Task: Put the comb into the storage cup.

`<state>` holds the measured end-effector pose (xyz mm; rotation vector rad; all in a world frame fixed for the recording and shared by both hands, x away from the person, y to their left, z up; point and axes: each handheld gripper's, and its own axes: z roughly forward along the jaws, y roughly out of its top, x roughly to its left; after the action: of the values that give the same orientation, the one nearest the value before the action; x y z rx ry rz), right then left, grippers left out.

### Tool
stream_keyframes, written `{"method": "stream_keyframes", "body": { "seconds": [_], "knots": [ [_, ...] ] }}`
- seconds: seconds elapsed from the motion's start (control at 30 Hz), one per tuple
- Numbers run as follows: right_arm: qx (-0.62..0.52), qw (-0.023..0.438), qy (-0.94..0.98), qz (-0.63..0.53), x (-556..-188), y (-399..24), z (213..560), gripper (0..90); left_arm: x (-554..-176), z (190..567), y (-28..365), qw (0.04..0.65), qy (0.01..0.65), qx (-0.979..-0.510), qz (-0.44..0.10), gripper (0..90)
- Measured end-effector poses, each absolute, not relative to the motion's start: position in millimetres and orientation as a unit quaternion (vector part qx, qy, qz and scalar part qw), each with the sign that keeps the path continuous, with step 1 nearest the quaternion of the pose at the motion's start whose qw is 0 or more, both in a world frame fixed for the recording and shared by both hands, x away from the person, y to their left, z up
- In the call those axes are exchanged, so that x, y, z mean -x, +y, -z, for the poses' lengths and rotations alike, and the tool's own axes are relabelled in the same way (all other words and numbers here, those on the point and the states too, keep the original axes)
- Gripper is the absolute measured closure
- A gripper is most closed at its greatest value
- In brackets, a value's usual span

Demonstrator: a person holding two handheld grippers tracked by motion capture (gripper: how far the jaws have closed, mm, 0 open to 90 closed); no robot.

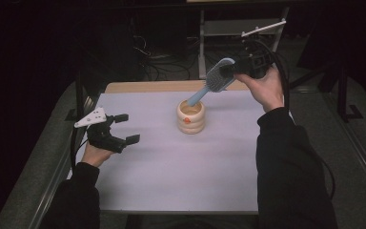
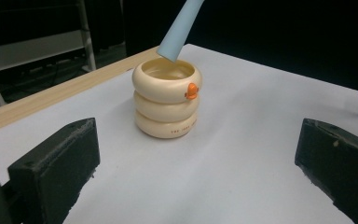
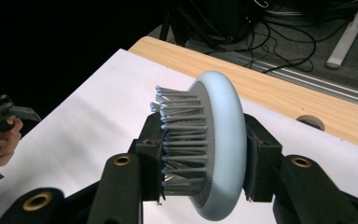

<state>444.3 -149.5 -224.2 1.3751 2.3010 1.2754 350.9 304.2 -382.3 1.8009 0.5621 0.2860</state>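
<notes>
Between the right tool's (image 3: 204, 158) jaws, the hairbrush (image 3: 216, 144) sits clamped.

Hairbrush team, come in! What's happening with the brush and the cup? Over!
Right gripper shut on blue hairbrush, handle tip at cream cup rim. Left gripper open, off to the side. Nothing in the way.

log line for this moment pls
right tool: shut on hairbrush head | handle tip at cup mouth | left tool: open, empty
</notes>
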Motion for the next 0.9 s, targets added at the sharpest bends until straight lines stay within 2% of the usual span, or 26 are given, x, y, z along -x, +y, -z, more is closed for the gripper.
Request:
{"method": "stream_keyframes", "body": {
  "seconds": [0.9],
  "knots": [
    [-0.469,0.084,0.782,-0.402,-461.5,-131.0,252.4,56.7,-332.5,412.4,342.6,0.571,0.279,-0.760,-0.137,0.0]
  ]
}}
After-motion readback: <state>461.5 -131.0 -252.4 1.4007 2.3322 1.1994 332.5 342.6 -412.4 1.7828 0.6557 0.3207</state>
